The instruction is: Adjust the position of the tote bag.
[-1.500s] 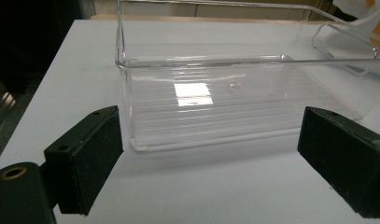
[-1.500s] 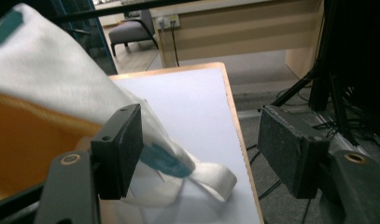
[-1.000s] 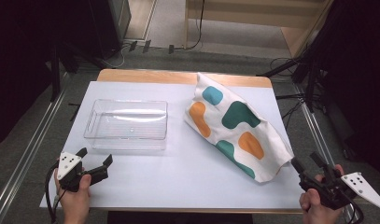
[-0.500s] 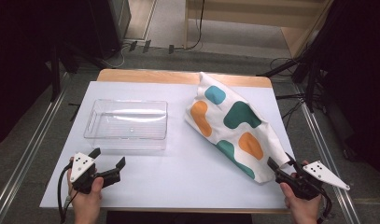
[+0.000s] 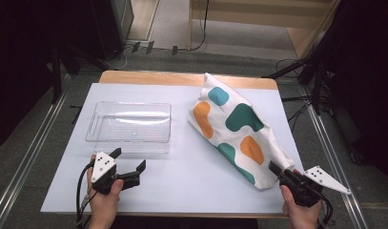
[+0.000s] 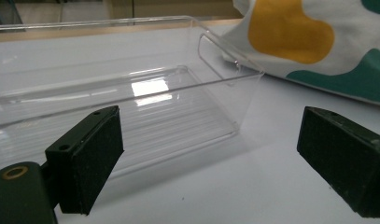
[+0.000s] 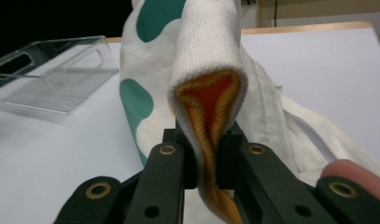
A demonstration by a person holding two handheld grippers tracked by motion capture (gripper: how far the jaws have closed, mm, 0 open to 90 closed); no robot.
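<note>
The right gripper (image 7: pixel 207 163) pinches a fold of the white cloth with teal and orange blotches (image 7: pixel 211 60); the left gripper (image 6: pixel 211 163) gapes wide, empty, beside the clear plastic tray (image 6: pixel 131 93).

Each black claw (image 5: pixel 129 164) has 2 jaws, brass-ringed screw holes, white three-cornered plate.
</note>
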